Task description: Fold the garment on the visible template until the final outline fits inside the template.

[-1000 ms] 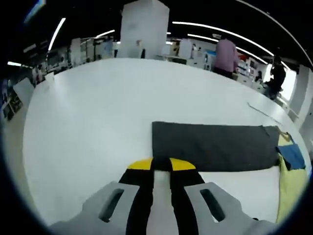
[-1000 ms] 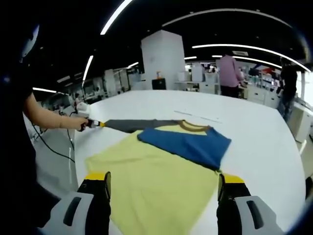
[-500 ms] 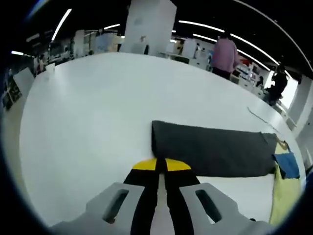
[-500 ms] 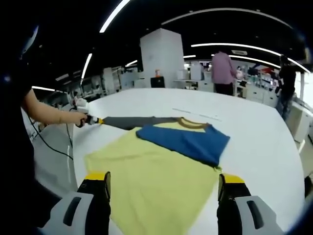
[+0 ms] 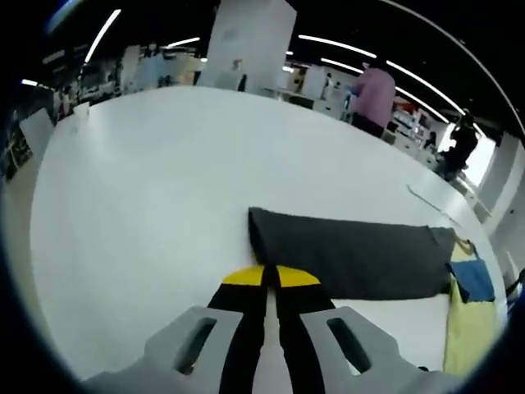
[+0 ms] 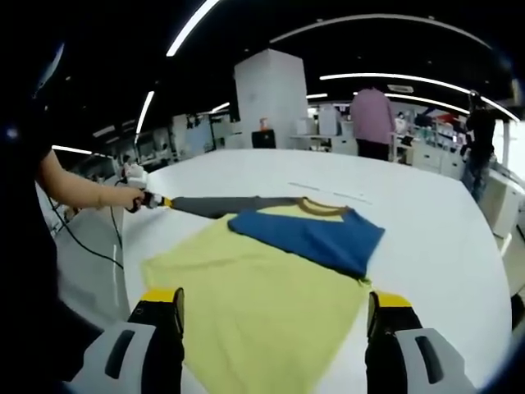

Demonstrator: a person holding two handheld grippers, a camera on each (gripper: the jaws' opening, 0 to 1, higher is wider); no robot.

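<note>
White table (image 6: 443,222) carries a yellow garment (image 6: 262,304) spread flat just ahead of the right tool (image 6: 275,316), whose jaws stand wide apart w/ nothing between them, hovering over the near hem. One blue sleeve (image 6: 316,238) lies folded across the chest, beyond the right tool's jaws; the other sleeve, dark grey (image 6: 225,205), is drawn out straight to the far left, where the left tool (image 6: 157,201) has its cuff. In the left gripper view the left tool (image 5: 271,279) shows jaws pressed narrow together at the near edge of the grey sleeve (image 5: 344,258); whether cloth is actually pinched can't be told, since the tips cover the contact. Likely reason for the stretch: pulling the sleeve taut before swinging it in over the body, the next fold. Right gripper view gives the whole shirt, collar and the person's hand; left gripper view gives the sleeve's length close up. No template outline can be made out in either.
</note>
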